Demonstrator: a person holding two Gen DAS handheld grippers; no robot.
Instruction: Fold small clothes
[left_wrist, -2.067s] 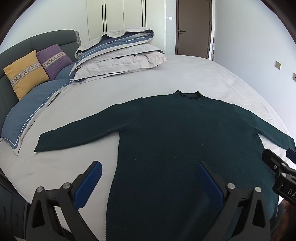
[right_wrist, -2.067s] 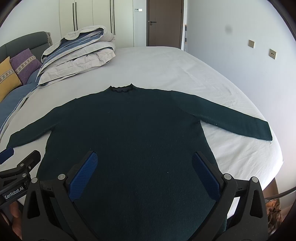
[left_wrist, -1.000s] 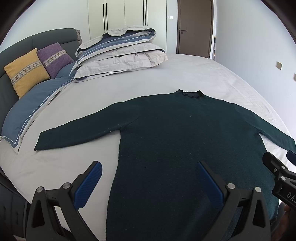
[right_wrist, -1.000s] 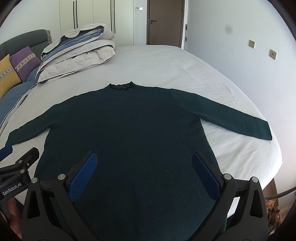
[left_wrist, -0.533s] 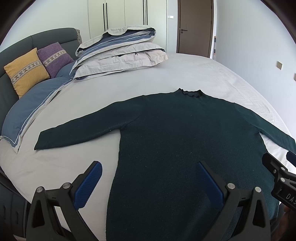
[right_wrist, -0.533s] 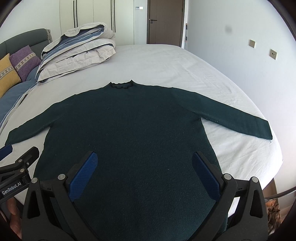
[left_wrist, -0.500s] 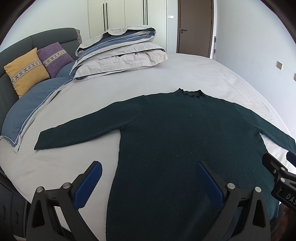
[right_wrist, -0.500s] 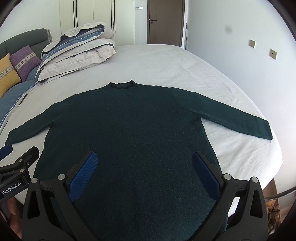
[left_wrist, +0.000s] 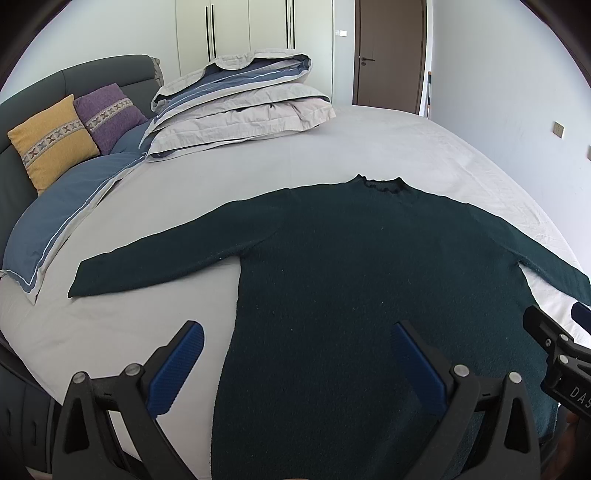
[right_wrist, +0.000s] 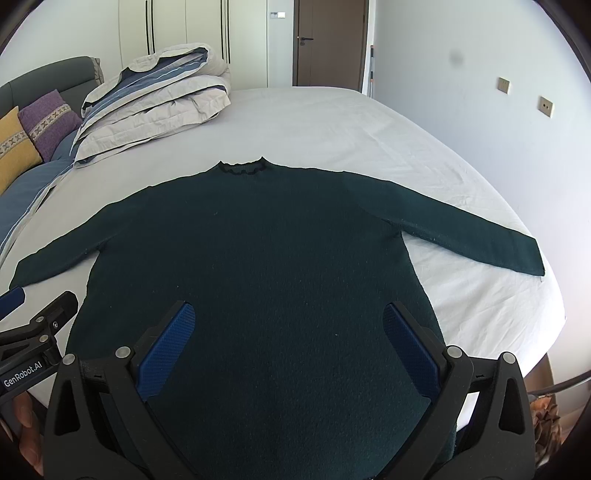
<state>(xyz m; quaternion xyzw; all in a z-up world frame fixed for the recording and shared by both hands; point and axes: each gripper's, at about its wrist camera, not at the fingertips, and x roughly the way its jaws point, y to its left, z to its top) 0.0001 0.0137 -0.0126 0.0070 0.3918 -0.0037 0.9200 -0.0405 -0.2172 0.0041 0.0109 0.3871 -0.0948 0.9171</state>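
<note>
Your sweater (right_wrist: 258, 266) lies flat on the bed (right_wrist: 332, 122), both sleeves spread wide, ready for folding; your left gripper (left_wrist: 295, 365) and right gripper (right_wrist: 288, 347) hover above its hem, jaws spread, holding nothing.

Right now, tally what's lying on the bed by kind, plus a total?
Dark green sweater, spread flat, sleeves out: 1
Folded duvet, grey and blue: 1
Throw cushions, yellow and purple: 2
Blue pillow with pale piping: 1
Total: 5
</note>
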